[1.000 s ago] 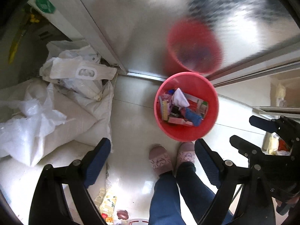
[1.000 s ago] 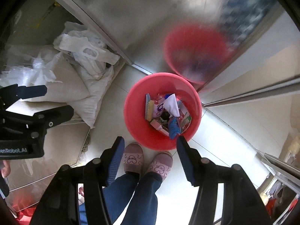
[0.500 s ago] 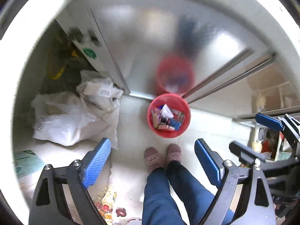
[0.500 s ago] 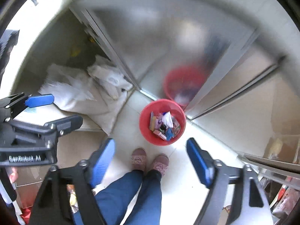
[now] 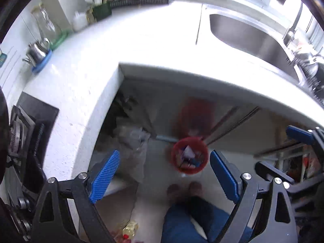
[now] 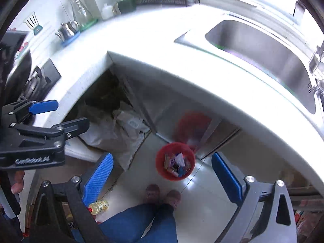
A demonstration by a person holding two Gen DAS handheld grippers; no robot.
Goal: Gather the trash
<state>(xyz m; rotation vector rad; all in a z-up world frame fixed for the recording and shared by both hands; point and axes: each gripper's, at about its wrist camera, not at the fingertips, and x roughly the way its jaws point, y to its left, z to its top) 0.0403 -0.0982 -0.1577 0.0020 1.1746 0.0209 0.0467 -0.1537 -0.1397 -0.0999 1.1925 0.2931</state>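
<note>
My left gripper [image 5: 163,171] has matt black plastic arms and blue pads [image 5: 105,175] with fine ribs. The right gripper [image 6: 162,174] has the same blue textured pads [image 6: 99,177]. The red bin [image 6: 175,164] looks like smooth plastic, with paper and glossy wrappers inside. The sink [image 6: 263,54] is brushed steel. The countertop [image 5: 141,46] is white, smooth and shiny. The floor [image 6: 202,194] is glossy tile. My trousers [image 6: 141,222] are blue cloth.

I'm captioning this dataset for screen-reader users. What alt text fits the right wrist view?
A red bin full of trash stands on the floor beside the person's slippers, seen from high above between the empty right gripper, whose jaws are opening. A white counter with a steel sink curves overhead; the left gripper shows at left.
</note>
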